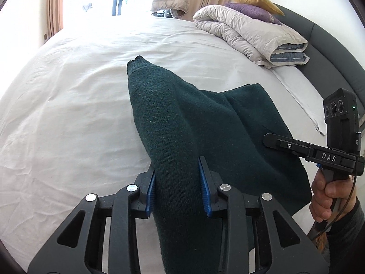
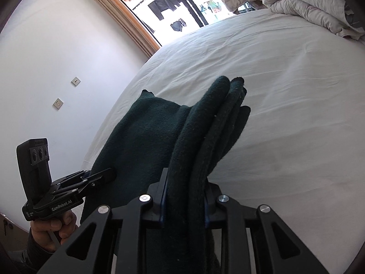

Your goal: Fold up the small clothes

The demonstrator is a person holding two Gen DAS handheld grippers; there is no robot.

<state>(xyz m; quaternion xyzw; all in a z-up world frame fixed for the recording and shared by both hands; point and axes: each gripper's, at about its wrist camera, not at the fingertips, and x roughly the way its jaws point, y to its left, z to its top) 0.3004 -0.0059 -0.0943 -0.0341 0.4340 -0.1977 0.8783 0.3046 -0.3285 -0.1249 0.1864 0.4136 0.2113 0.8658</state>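
Observation:
A dark green knitted garment (image 1: 182, 118) hangs lifted above the white bed (image 1: 68, 105), stretched between both grippers. My left gripper (image 1: 178, 182) is shut on one bunched edge of it, the blue pads (image 1: 151, 191) pressing the knit from both sides. In the left wrist view the right gripper (image 1: 268, 140) bites the garment's far edge, held by a hand (image 1: 328, 196). In the right wrist view my right gripper (image 2: 186, 196) is shut on several stacked folds of the green garment (image 2: 146, 137). The left gripper (image 2: 111, 172) grips its other edge at lower left.
A rolled pale duvet (image 1: 246, 34) with purple and yellow cushions (image 1: 255, 6) lies at the head of the bed by a dark headboard (image 1: 324, 52). A bright window with curtains (image 2: 127, 16) is beyond the bed. A white wall with sockets (image 2: 66, 91) stands left.

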